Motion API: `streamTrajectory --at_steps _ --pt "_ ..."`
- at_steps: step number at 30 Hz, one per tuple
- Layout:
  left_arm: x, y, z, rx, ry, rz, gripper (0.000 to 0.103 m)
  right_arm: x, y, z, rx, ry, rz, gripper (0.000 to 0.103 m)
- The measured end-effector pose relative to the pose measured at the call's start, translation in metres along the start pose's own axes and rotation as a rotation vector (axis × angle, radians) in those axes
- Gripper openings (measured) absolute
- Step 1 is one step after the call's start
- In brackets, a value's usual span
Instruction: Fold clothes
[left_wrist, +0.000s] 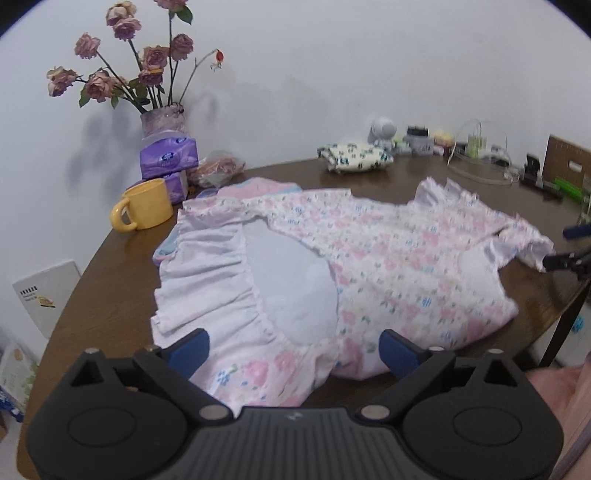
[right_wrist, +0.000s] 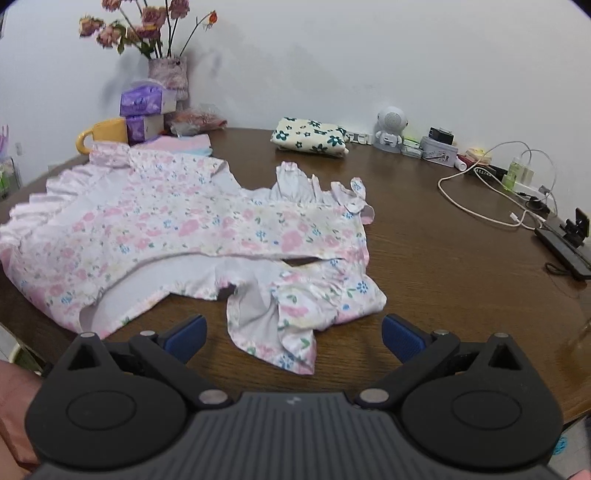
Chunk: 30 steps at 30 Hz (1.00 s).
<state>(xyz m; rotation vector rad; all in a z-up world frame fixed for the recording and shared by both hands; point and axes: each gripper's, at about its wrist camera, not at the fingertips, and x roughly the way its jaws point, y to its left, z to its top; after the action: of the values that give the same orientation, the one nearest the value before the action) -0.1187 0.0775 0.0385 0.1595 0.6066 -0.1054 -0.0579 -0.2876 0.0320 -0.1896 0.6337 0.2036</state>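
A pink floral child's dress (left_wrist: 369, 258) with white ruffles lies spread on the dark round table (left_wrist: 110, 280), partly folded so its white lining shows. My left gripper (left_wrist: 293, 350) is open, its blue pads on either side of the dress's near hem. In the right wrist view the same dress (right_wrist: 192, 229) stretches from the left to the middle. My right gripper (right_wrist: 293, 338) is open, just before the dress's ruffled sleeve end (right_wrist: 291, 317). The right gripper's tips also show at the right edge of the left wrist view (left_wrist: 569, 247).
A folded cream floral garment (right_wrist: 310, 138) lies at the back. A pink and blue folded cloth (right_wrist: 184, 146) lies behind the dress. A yellow mug (left_wrist: 144, 210), purple tissue packs (left_wrist: 168, 157) and a flower vase (left_wrist: 162, 120) stand back left. A speaker figure (right_wrist: 391, 127), cables (right_wrist: 491, 199) and a phone (right_wrist: 565, 251) are at right.
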Motion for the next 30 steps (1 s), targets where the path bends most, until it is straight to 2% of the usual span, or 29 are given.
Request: streamTrajectory --at_steps 6,8,10,16,20,24,26,30 --pt "0.001 0.003 -0.009 0.056 0.046 -0.016 0.078 0.005 0.008 -0.001 -0.089 0.03 0.014 0.102" --pt "0.002 0.004 -0.01 0.084 0.065 -0.022 0.071 0.005 0.01 0.001 -0.113 0.028 0.024 0.099" --pt "0.001 0.005 -0.011 0.107 0.072 -0.027 0.069 0.004 0.011 0.003 -0.13 0.021 0.034 0.09" --pt "0.002 0.005 -0.012 0.206 0.106 -0.043 0.054 0.0 0.017 0.012 -0.241 0.024 0.079 0.077" --pt "0.005 0.002 -0.014 0.272 0.123 -0.052 0.05 -0.01 0.028 0.025 -0.343 -0.001 0.232 0.07" --pt "0.007 0.004 -0.015 0.302 0.126 -0.067 0.046 -0.011 0.052 0.039 -0.468 0.006 0.442 0.053" --pt "0.007 0.006 -0.015 0.312 0.128 -0.071 0.04 -0.006 0.069 0.041 -0.547 0.033 0.505 0.05" --pt "0.008 0.01 -0.02 0.313 0.139 -0.076 0.04 0.006 0.092 0.04 -0.657 0.088 0.579 0.044"
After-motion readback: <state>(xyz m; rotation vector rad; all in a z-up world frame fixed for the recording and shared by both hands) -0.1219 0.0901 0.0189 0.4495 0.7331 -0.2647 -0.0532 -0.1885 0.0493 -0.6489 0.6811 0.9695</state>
